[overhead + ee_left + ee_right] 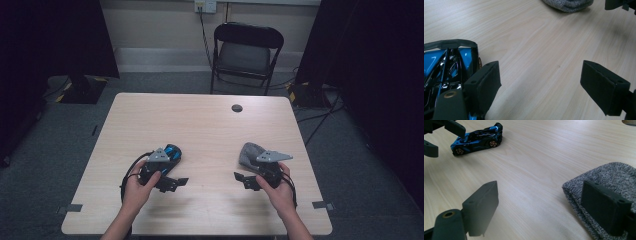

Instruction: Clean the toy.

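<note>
High view first: the left gripper [176,182] and the right gripper [242,179] sit low over the near half of the pale wooden table [200,125], their jaws pointing at each other across a bare stretch of board. Both stand spread, with nothing between the pads. Behind each hand a strip of wood runs to the near edge, and the side edges lie well outside either gripper. Beyond them the far half of the top is open, save a small dark round cap [237,108] near the far edge. Past that edge stands a black folding chair [246,52].

Just beyond the left gripper, on its outer side, lies the blue toy car [172,151]. In the left gripper view the car [449,65] sits right beside the left-hand jaw, outside the gap; I cannot tell whether they touch. It is a low, glossy blue-and-black sports model with a black rear wing, and the right gripper view shows orange spokes on its wheels [477,141]. No writing on it can be read.

Just beyond the right gripper lies a grey speckled knit cloth [250,152], bunched into a soft mound; in the right gripper view its corner [599,182] lies under the right-hand jaw.
</note>
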`<move>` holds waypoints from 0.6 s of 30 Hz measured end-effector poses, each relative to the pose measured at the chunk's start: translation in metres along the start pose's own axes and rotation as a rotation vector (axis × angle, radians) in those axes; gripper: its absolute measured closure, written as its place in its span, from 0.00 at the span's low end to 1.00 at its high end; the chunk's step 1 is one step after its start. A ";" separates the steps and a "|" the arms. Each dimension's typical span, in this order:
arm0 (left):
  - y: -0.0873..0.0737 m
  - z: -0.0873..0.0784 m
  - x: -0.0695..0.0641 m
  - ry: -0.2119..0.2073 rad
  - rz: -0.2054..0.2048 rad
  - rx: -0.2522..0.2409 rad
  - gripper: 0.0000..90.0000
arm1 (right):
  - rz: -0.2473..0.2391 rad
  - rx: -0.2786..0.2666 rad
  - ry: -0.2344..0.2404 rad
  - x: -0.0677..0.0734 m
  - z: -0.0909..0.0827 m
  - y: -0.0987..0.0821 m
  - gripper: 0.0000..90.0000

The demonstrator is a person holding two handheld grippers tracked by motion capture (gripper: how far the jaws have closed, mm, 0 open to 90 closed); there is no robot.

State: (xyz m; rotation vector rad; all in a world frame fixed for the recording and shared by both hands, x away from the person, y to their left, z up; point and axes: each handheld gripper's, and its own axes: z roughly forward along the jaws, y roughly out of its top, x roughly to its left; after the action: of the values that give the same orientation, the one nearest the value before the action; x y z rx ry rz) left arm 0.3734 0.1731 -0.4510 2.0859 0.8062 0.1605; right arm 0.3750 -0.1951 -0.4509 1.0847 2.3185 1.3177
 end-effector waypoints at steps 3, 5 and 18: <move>-0.003 0.000 -0.001 -0.005 0.000 -0.001 0.18 | -0.002 0.001 0.004 0.000 -0.001 -0.002 0.16; -0.005 0.001 -0.003 -0.007 -0.001 -0.001 0.18 | 0.003 -0.003 0.007 0.001 -0.001 -0.004 0.16; -0.013 0.004 -0.009 -0.034 0.004 -0.010 0.18 | -0.002 0.004 0.018 0.003 -0.003 -0.014 0.16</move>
State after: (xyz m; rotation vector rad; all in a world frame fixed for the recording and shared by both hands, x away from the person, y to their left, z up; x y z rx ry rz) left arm 0.3617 0.1709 -0.4617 2.0753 0.7797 0.1307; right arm 0.3645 -0.1989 -0.4609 1.0757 2.3362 1.3279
